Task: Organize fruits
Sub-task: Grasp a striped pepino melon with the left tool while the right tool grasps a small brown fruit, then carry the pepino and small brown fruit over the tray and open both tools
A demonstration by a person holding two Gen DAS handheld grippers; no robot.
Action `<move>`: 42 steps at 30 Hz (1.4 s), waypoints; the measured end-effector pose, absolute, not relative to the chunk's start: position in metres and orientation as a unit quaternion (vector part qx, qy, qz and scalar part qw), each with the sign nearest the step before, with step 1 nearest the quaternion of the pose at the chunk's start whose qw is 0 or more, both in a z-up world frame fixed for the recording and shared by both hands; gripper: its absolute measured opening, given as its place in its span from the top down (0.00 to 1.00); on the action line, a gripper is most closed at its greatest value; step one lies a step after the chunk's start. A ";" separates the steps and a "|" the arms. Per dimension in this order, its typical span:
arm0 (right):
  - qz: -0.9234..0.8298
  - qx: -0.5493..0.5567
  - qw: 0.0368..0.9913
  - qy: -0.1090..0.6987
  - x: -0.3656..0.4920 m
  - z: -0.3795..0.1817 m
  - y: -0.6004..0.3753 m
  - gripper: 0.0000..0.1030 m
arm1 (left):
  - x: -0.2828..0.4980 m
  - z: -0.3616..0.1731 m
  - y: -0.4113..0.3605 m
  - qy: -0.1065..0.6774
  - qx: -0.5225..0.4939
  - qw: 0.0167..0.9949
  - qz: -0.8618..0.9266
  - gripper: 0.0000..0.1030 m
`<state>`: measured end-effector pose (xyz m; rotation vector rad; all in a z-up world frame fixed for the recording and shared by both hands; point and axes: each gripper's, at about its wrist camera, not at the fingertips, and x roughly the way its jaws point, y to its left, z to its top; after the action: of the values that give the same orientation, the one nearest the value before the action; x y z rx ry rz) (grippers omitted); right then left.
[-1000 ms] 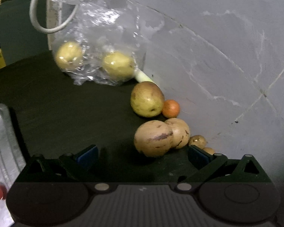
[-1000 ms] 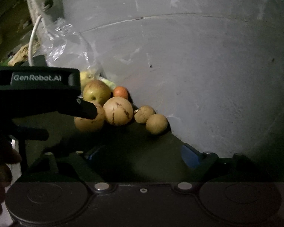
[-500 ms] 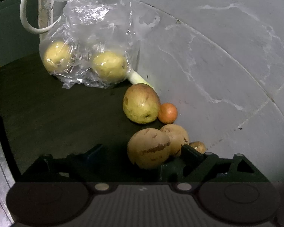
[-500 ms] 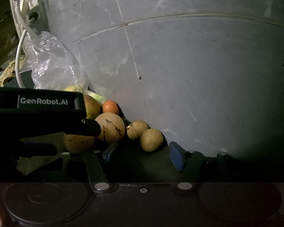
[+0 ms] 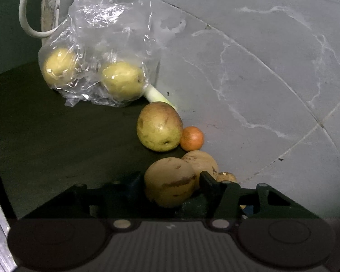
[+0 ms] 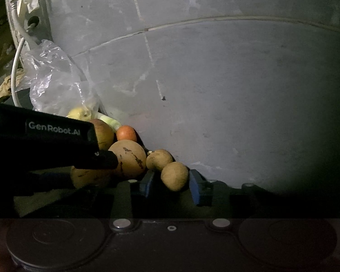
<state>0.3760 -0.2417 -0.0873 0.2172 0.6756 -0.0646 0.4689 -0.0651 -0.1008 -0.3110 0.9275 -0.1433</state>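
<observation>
Your left claw (image 5: 167, 184) sat around the big tan fruit (image 5: 170, 181); its left pad was lost in shadow, so I couldn't tell if it gripped. Your right claw (image 6: 171, 182) stood open, straddling the small brown fruit (image 6: 174, 175) without touching. Both fruits lay on the dark counter (image 5: 56, 140) near the tiled wall (image 5: 249, 79). Neighbouring fruit crowded the left; the plastic bag (image 5: 97, 52) sat further back.

Left wrist view: sited low over dark counter (image 5: 56, 136), close range, faced toward grey tiled wall (image 5: 249, 68) at 1 o'clock. Right wrist view: likewise low and close, faced same wall (image 6: 215, 90) at 12 o'clock. Shared between views: plastic bag (image 5: 97, 45) (image 6: 52, 74), orange fruit (image 5: 191, 138) (image 6: 126, 133), brown fruits (image 5: 170, 181) (image 6: 130, 158).
</observation>
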 end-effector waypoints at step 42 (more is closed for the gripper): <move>0.095 0.075 0.943 0.310 0.256 -0.041 -0.186 0.72 | 0.325 -0.072 -0.015 0.433 -0.186 0.882 -0.029 0.49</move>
<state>0.2564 -0.1856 -0.0406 0.1538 0.6314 0.1929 0.3245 -0.0154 -0.0717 -0.3875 0.9019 -0.0603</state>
